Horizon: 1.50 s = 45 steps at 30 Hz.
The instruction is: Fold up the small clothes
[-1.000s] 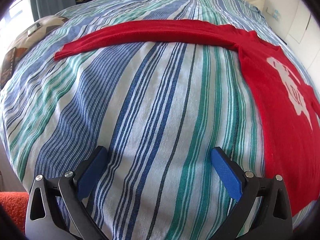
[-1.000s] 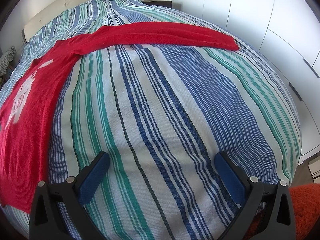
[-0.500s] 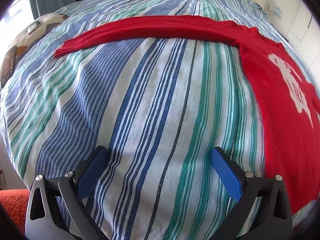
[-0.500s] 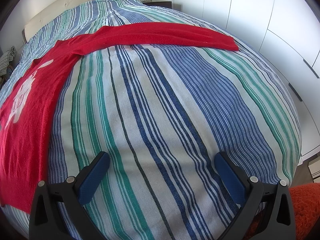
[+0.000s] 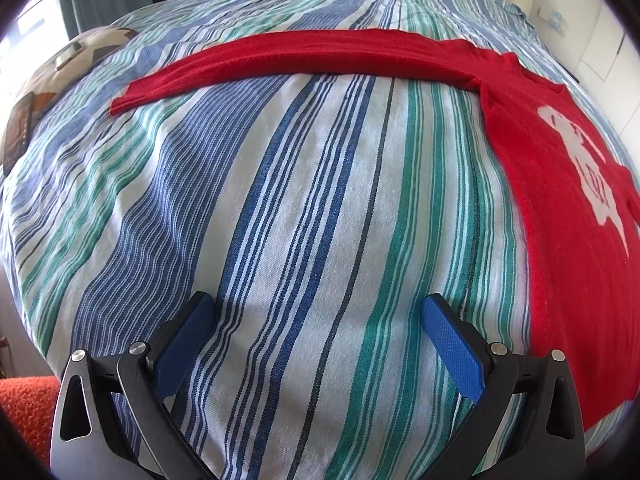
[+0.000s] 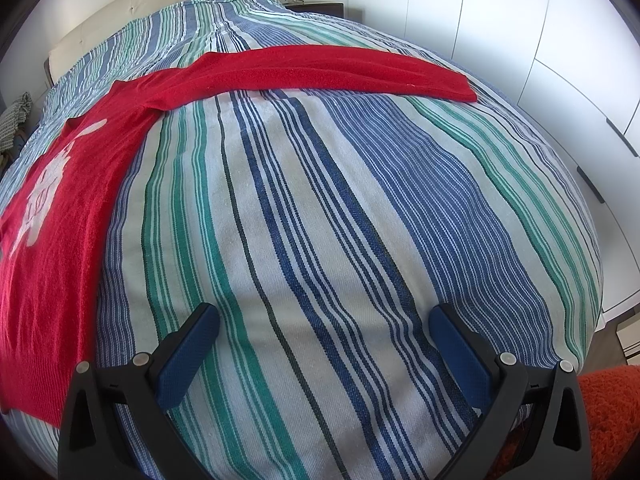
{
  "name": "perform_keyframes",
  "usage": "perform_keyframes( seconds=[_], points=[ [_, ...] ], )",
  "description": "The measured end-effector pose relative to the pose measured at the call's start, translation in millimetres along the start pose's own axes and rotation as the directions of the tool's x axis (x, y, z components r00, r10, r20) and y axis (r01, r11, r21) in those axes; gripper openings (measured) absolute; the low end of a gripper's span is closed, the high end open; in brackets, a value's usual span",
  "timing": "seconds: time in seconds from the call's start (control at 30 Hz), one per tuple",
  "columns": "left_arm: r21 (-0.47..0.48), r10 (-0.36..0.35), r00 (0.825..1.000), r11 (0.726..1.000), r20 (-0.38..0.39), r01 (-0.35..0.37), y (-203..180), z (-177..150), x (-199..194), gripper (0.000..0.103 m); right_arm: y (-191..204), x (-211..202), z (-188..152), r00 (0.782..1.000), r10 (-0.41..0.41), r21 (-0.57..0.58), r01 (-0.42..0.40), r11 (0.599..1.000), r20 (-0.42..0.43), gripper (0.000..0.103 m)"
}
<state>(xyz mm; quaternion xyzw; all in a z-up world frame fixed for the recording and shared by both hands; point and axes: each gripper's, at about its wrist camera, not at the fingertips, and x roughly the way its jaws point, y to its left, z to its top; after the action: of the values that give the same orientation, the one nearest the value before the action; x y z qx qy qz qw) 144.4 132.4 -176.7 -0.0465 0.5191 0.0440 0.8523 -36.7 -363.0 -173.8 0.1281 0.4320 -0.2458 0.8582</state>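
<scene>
A red long-sleeved top with a white print lies flat on the striped bedspread, its body at the right of the left wrist view and one sleeve stretched out to the left. In the right wrist view the body of the top lies at the left and the other sleeve reaches right. My left gripper stands open over bare bedspread, short of the sleeve. My right gripper is open too, with only bedspread between its blue pads.
A cream headboard and white wardrobe doors bound the bed at the back and right. A patterned cushion lies at the bed's left edge. Orange rug shows below the bed's near corners.
The left gripper has tilted and drifted slightly forward, so the left sleeve sits a little lower in its view. The right gripper has barely moved. Both stay open.
</scene>
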Motion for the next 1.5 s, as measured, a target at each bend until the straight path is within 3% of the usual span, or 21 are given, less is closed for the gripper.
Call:
perform_keyframes(
  seconds=[0.37, 0.47, 0.57, 0.63, 0.7, 0.77, 0.8, 0.87, 1.0, 1.1, 1.13, 1.17, 1.23, 1.27, 1.3, 1.37, 1.43, 1.5],
  points=[
    [-0.035, -0.026, 1.0, 0.999, -0.003, 0.026, 5.4, 2.0, -4.4, 0.103, 0.1, -2.2, 3.1, 1.0, 0.008, 0.002, -0.008, 1.0, 0.0, 0.103],
    [-0.103, -0.094, 0.995, 0.99, 0.04, 0.098, 14.8, 4.1, -18.9, 0.102, -11.8, -13.5, 12.3, 0.996, 0.093, 0.059, -0.093, 0.994, 0.004, 0.103],
    [-0.134, -0.123, 0.988, 0.982, 0.097, 0.135, 21.6, 4.3, -34.9, 0.102, -39.3, -32.9, 33.7, 0.95, 0.292, 0.163, -0.307, 0.938, 0.111, 0.103],
    [-0.148, -0.113, 0.986, 0.98, 0.119, 0.13, 25.0, 4.7, -41.3, 0.102, -66.8, -40.2, 60.2, 0.913, 0.357, 0.227, -0.397, 0.889, 0.196, 0.103],
    [-0.165, -0.111, 0.984, 0.977, 0.137, 0.133, 26.6, 5.8, -45.1, 0.102, -99.8, -32.7, 87.7, 0.88, 0.406, 0.327, -0.47, 0.82, 0.247, 0.103],
    [-0.179, -0.106, 0.983, 0.975, 0.151, 0.133, 28.3, 6.0, -48.9, 0.102, -134.5, -6.8, 109.6, 0.849, 0.459, 0.462, -0.528, 0.713, 0.263, 0.101],
    [-0.183, -0.104, 0.983, 0.974, 0.153, 0.132, 27.8, 5.7, -50.3, 0.102, -148.0, 9.8, 116.9, 0.845, 0.473, 0.518, -0.53, 0.672, 0.251, 0.098],
    [-0.184, -0.106, 0.983, 0.974, 0.147, 0.132, 26.1, 4.4, -51.1, 0.102, -163.0, 35.9, 125.1, 0.851, 0.48, 0.591, -0.503, 0.63, 0.213, 0.088],
    [-0.171, -0.099, 0.988, 0.978, 0.118, 0.118, 21.8, -0.5, -45.6, 0.102, -182.5, 75.0, 148.8, 0.849, 0.473, 0.648, -0.5, 0.575, 0.236, 0.078],
    [-0.146, -0.073, 0.992, 0.985, 0.101, 0.088, 16.7, -2.0, -40.0, 0.102, -182.2, 92.4, 169.5, 0.863, 0.447, 0.655, -0.481, 0.583, 0.237, 0.06],
    [-0.142, -0.065, 0.993, 0.987, 0.094, 0.078, 15.8, -2.2, -37.5, 0.102, -181.2, 99.0, 173.0, 0.872, 0.437, 0.662, -0.462, 0.59, 0.22, 0.047],
    [-0.144, -0.06, 0.995, 0.987, 0.082, 0.071, 15.6, -2.4, -34.2, 0.102, -181.3, 106.0, 176.6, 0.884, 0.423, 0.673, -0.437, 0.597, 0.198, 0.026],
    [-0.163, -0.062, 0.996, 0.984, 0.066, 0.072, 17.6, -2.7, -29.8, 0.102, -183.1, 117.1, 184.9, 0.911, 0.384, 0.695, -0.373, 0.614, 0.15, 0.004],
    [-0.172, -0.065, 0.996, 0.982, 0.066, 0.076, 19.0, -3.2, -29.7, 0.102, -182.4, 114.6, 194.3, 0.919, 0.363, 0.685, -0.364, 0.631, 0.154, 0.004],
    [-0.179, -0.069, 0.995, 0.981, 0.07, 0.081, 20.2, -3.6, -30.6, 0.102, -176.5, 105.1, 207.3, 0.932, 0.324, 0.645, -0.349, 0.68, 0.162, 0.004],
    [-0.183, -0.077, 0.994, 0.979, 0.078, 0.09, 21.7, -4.5, -32.9, 0.102, -156.0, 81.1, 233.9, 0.935, 0.298, 0.542, -0.355, 0.762, 0.194, 0.004],
    [-0.18, -0.082, 0.994, 0.979, 0.075, 0.094, 21.5, -4.5, -31.8, 0.102, -119.6, 48.0, 272.3, 0.91, 0.332, 0.401, -0.41, 0.819, 0.25, 0.004],
    [-0.177, -0.087, 0.994, 0.979, 0.07, 0.098, 20.2, -3.4, -29.6, 0.102, -80.9, 21.3, 301.5, 0.871, 0.4, 0.287, -0.476, 0.832, 0.286, 0.004]
  ],
)
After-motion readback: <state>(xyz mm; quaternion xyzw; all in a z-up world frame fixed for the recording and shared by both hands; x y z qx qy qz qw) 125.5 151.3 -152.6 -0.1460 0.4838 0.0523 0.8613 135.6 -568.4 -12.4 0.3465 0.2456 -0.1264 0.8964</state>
